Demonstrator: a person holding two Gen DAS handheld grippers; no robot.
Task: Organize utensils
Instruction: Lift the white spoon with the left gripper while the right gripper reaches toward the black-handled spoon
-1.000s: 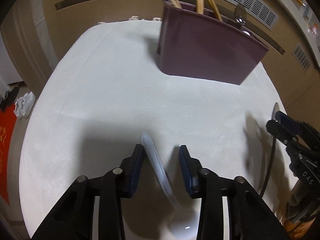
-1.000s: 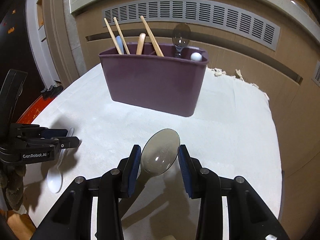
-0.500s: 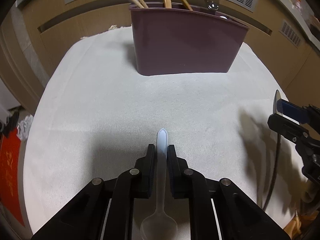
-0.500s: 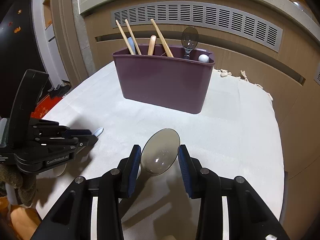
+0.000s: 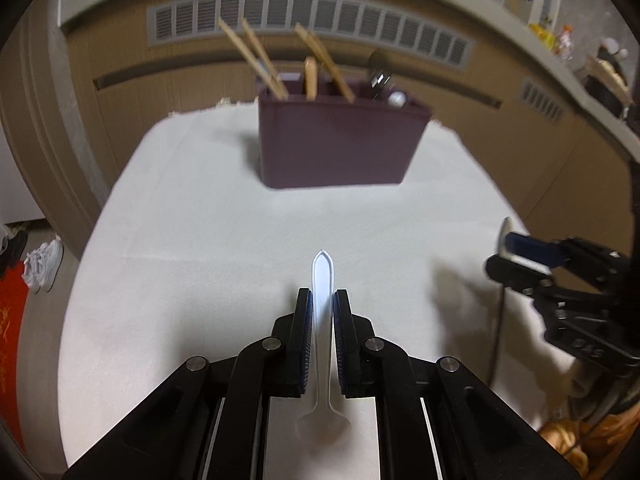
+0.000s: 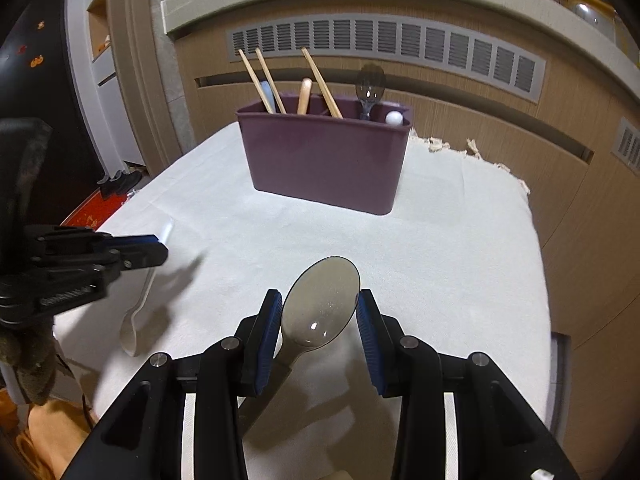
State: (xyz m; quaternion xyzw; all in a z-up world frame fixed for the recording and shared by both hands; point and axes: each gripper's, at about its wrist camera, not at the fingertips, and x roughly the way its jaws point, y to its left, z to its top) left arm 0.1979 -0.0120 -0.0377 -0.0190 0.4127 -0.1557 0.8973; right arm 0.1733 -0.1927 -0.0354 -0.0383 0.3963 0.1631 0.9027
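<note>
Since a second ago the left gripper (image 5: 322, 312) has clamped the clear plastic spoon (image 5: 322, 288) by its handle and lifted it off the white cloth (image 5: 200, 280), ready for the maroon caddy (image 5: 336, 148). Only the right wrist view shows the right gripper (image 6: 319, 312) clenched on the smoky spoon's (image 6: 320, 304) bowl.

Cloth (image 6: 440, 240) over the table: plain off-white, frayed cream fringe at the far edge. Utensil holder (image 6: 324, 160): uniform dark plum. Chopsticks (image 6: 262, 80) in it: light tan wood; the spoon (image 6: 370, 86) standing in it: smoky dark grey, translucent. Left gripper (image 5: 322, 304): black body, blue ribbed pads, gripping a translucent white spoon (image 5: 322, 280). Right gripper (image 6: 318, 304): same black with blue pads, around a smoky grey-brown translucent spoon (image 6: 320, 304). Wall panelling (image 6: 500, 128): tan wood-grain; vent grille (image 6: 384, 46): grey slats.
</note>
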